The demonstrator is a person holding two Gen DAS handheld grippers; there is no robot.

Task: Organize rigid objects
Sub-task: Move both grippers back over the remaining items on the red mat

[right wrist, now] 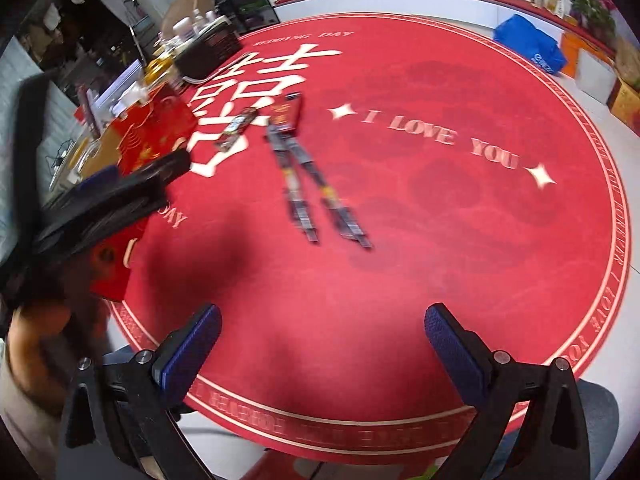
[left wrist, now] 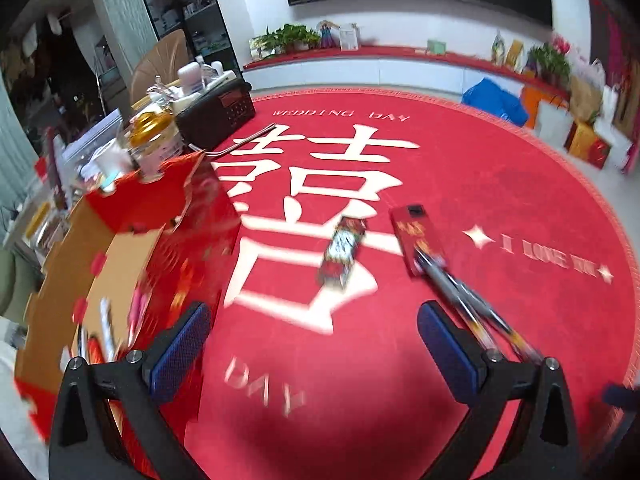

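Chopsticks (right wrist: 320, 196), a dark patterned pair, lie splayed near the middle of the right wrist view, their far ends touching a flat red sleeve (right wrist: 286, 114). Just left of the sleeve lies a small patterned box (right wrist: 236, 128), on the white character of the round red mat (right wrist: 400, 280). The left wrist view shows the same three from closer: the small patterned box (left wrist: 343, 252) at centre, the red sleeve (left wrist: 414, 240) to its right, and the chopsticks (left wrist: 472, 308) running toward the lower right behind the right-hand pad, blurred by motion.

Only the left wrist view looks into the open red gift box (left wrist: 132, 264) at its left edge, with a brown inside and a few blurred items I cannot name. Only the right wrist view shows the left tongs (right wrist: 120, 184) from outside, dark, over the red gift box (right wrist: 156, 136) at the left edge.

Left tongs (left wrist: 314, 348) stand wide open and grip nothing. Right tongs (right wrist: 324, 350) also stand wide open, empty, low in the frame above the mat's near rim.

Beyond the mat, at upper left, stand a black radio (left wrist: 222, 110), a fork (left wrist: 244, 142) and a clutter of jars. A red-topped ledge (left wrist: 400, 54) with potted plants runs along the far wall, and a blue bag (left wrist: 496, 100) sits on the floor.
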